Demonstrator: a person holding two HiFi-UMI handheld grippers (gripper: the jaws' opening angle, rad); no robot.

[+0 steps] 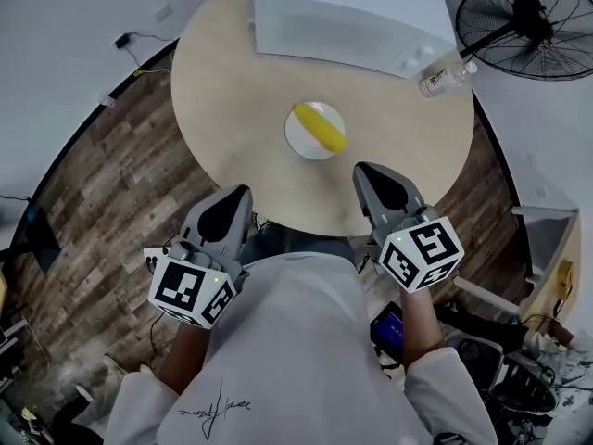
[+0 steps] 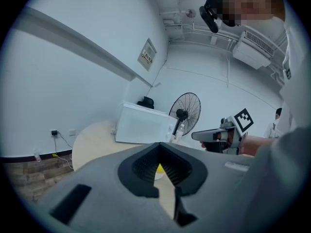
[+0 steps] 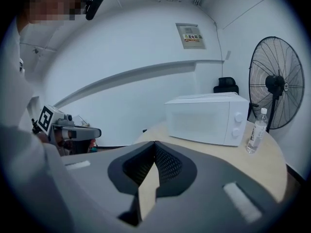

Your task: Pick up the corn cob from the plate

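A yellow corn cob (image 1: 321, 126) lies on a small white plate (image 1: 301, 137) near the middle of the round wooden table (image 1: 222, 100). Both grippers hover at the table's near edge, short of the plate. My left gripper (image 1: 243, 191) is to the plate's lower left and my right gripper (image 1: 361, 168) to its lower right. On each, the jaws meet at the tips with nothing between them. In the left gripper view a sliver of the corn cob (image 2: 159, 168) shows through the hollow behind the shut tips (image 2: 158, 144). The right gripper view shows its shut tips (image 3: 155, 142) but no corn.
A white microwave (image 1: 343, 12) stands at the table's far side, with a clear water bottle (image 1: 443, 74) beside it on the right. A black floor fan (image 1: 528, 26) stands beyond the table at the right. Wood floor and cables surround the table.
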